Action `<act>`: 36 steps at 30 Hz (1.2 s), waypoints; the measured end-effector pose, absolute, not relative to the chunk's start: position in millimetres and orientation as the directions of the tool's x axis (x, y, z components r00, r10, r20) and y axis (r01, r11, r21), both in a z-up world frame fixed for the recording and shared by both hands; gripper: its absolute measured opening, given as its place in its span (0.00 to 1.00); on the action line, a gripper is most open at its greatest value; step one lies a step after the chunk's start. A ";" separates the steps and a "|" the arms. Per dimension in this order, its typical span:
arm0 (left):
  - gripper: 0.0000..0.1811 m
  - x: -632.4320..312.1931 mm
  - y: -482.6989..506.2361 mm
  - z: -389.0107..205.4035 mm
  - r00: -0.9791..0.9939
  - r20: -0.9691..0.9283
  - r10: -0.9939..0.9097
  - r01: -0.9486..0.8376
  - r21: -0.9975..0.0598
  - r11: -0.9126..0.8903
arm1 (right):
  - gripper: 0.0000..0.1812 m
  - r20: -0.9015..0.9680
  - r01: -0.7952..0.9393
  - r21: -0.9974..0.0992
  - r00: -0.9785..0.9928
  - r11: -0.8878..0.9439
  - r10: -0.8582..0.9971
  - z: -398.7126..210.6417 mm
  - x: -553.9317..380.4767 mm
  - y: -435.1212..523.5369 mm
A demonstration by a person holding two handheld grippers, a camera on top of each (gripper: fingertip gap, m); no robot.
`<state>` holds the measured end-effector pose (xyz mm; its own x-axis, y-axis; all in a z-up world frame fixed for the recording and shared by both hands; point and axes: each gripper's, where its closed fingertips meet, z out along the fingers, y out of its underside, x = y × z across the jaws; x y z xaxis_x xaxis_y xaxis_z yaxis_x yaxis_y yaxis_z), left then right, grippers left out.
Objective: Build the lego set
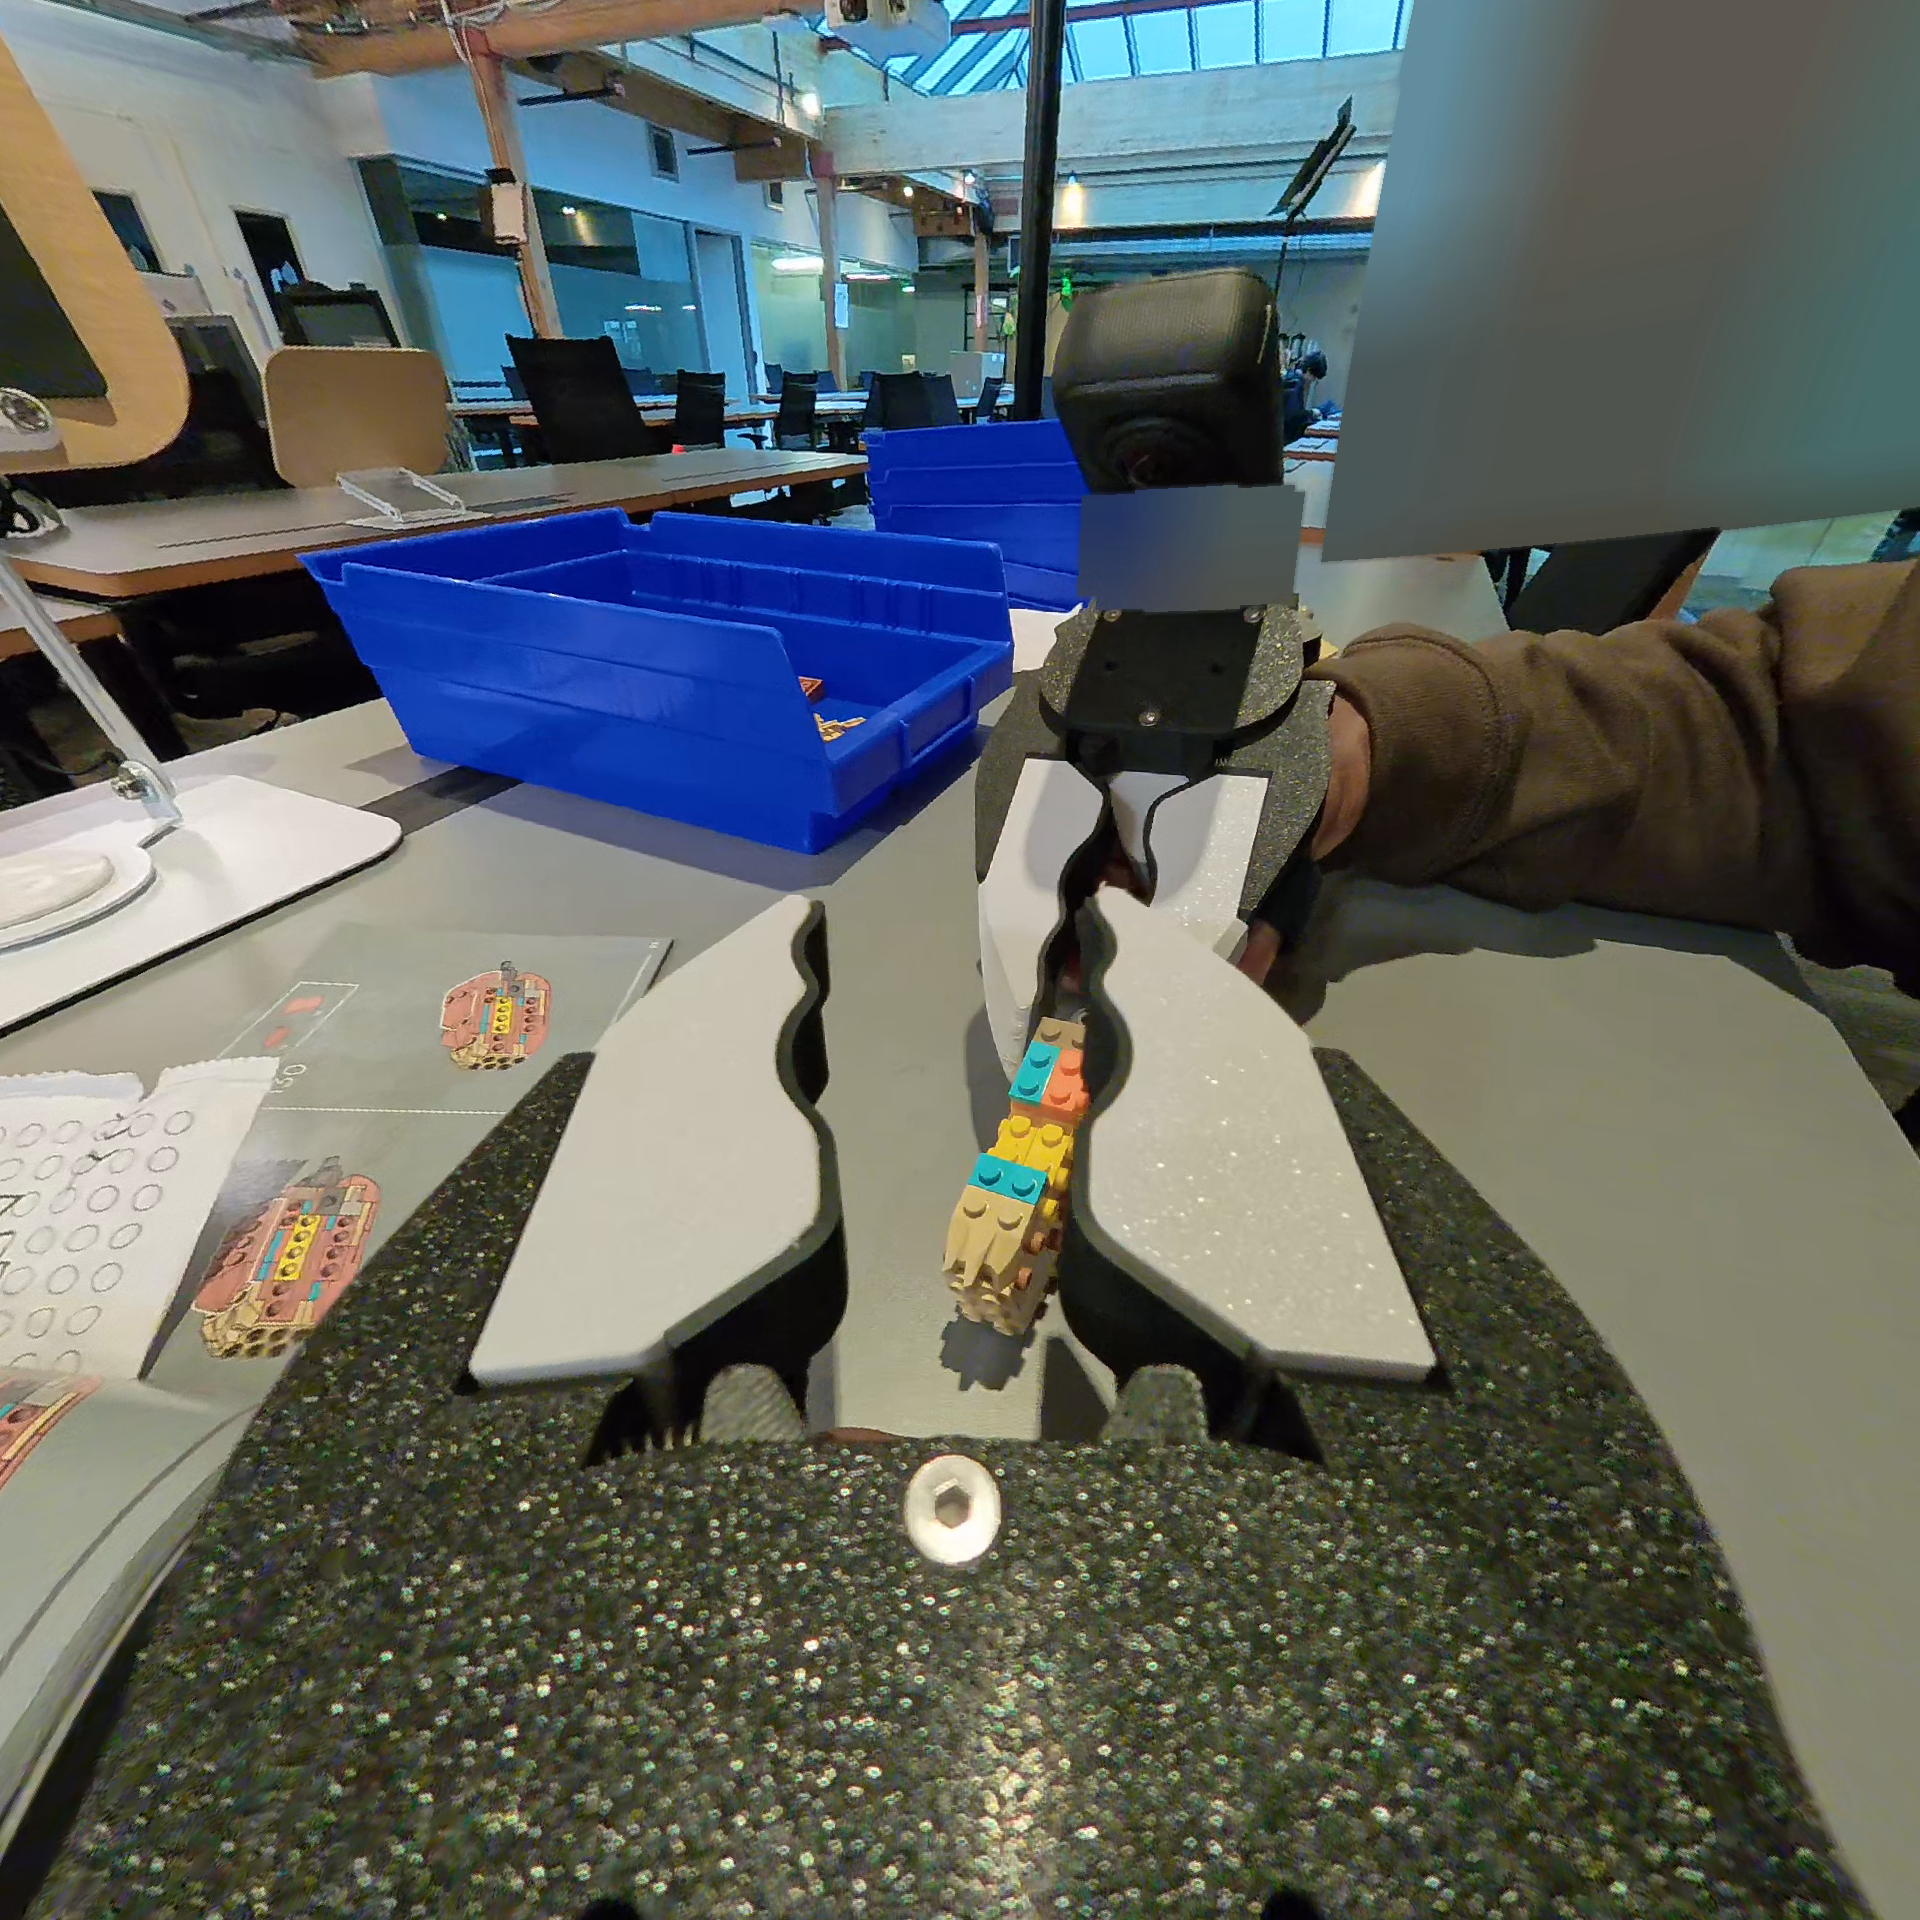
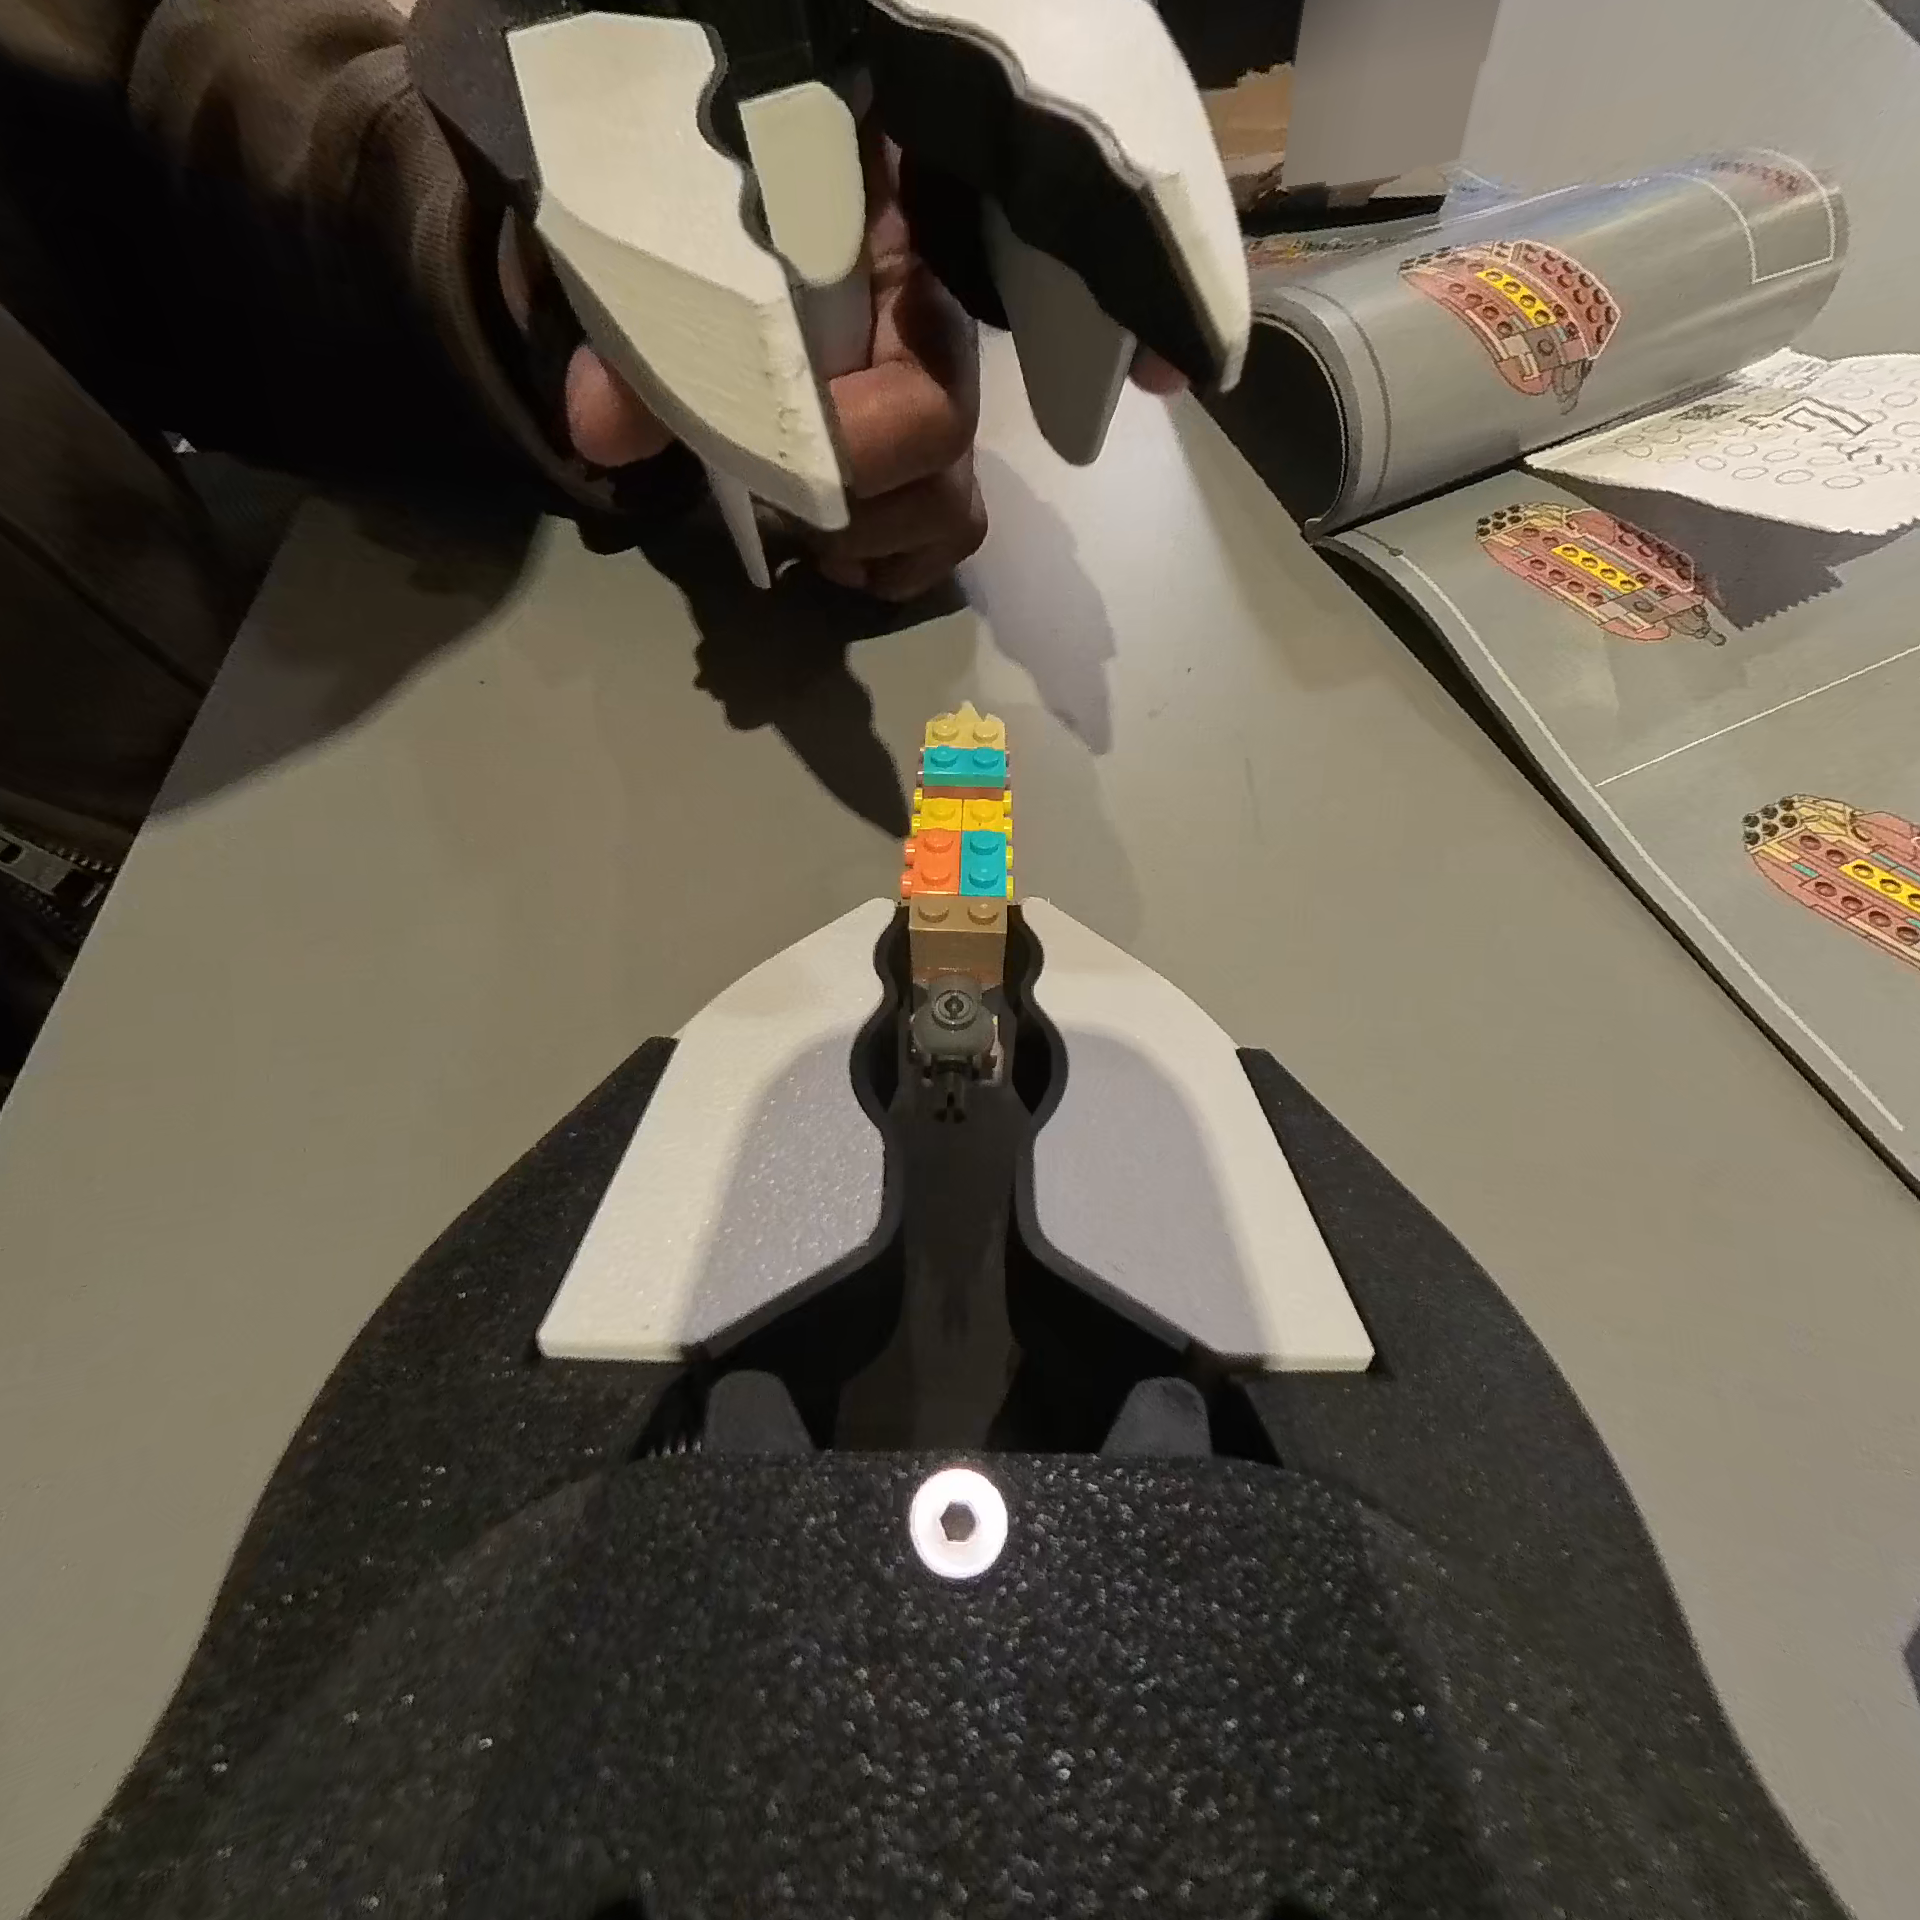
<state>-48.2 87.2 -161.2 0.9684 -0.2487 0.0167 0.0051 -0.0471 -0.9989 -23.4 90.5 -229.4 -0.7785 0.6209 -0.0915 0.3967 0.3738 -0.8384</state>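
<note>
On a grey office table, the right gripper pinches the tan end brick of a narrow lego assembly, holding it out level above the tabletop, jaws closed tight on the piece with a dark grey round part tucked between them. Facing it, the left gripper hangs with its jaws spread wide and nothing between them, though its right finger lies just beside the assembly in the left wrist view; whether they touch cannot be told.

By these pictures the build looks partly done: a slim stack of tan, teal, yellow and orange bricks, far smaller than the rounded pink-and-yellow model pictured in the open instruction booklet lying on the table beside it. Most of the pink shell appears still to be added. A blue bin stands beyond, with a few orange and yellow pieces visible at its front edge.

No brand mark can be made out on the bricks or grippers. A white sheet printed with rows of circles rests on the booklet; its writing is left unread.
</note>
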 end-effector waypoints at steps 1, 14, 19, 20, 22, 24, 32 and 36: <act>0.26 -49.5 87.0 -160.5 0.970 0.016 -0.242 0.006 -0.999 -0.044 | 0.09 -0.091 0.397 -0.839 -0.778 0.373 0.621 -229.4 -23.5 90.5; 0.22 -162.9 29.1 -171.9 0.933 -0.118 0.340 -0.031 -0.968 -0.250 | 0.09 -0.095 0.398 -0.842 -0.776 0.366 0.624 -229.1 -23.4 91.7; 0.21 -206.1 -33.1 -170.4 0.796 -0.209 0.568 0.003 -0.937 -0.349 | 0.09 -0.113 0.408 -0.842 -0.773 0.354 0.624 -228.8 -24.5 92.2; 0.21 -209.2 -39.0 -171.6 0.780 -0.238 0.579 0.002 -0.924 -0.382 | 0.10 -0.115 0.410 -0.841 -0.774 0.354 0.623 -229.0 -24.6 92.1; 0.21 -213.6 -46.2 -174.4 0.757 -0.293 0.585 -0.004 -0.896 -0.444 | 0.10 -0.119 0.414 -0.838 -0.773 0.354 0.623 -229.5 -24.8 92.0; 0.21 -219.0 -50.4 -179.4 0.739 -0.334 0.585 -0.006 -0.872 -0.490 | 0.10 -0.123 0.420 -0.835 -0.772 0.355 0.623 -230.0 -25.0 92.0; 0.21 -224.5 -54.8 -193.5 0.734 -0.378 0.564 0.009 -0.825 -0.565 | 0.09 -0.126 0.427 -0.830 -0.769 0.358 0.626 -230.7 -25.5 91.7; 0.21 -223.3 -53.2 -194.7 0.746 -0.358 0.561 0.018 -0.832 -0.554 | 0.10 -0.123 0.429 -0.829 -0.766 0.359 0.631 -231.1 -26.1 91.8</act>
<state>-223.3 -53.2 -194.7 0.7464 0.5611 -0.3579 0.0176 -0.5541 -0.8322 -26.1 91.8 -231.1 -0.7656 0.6314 -0.1232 0.4292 0.3588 -0.8289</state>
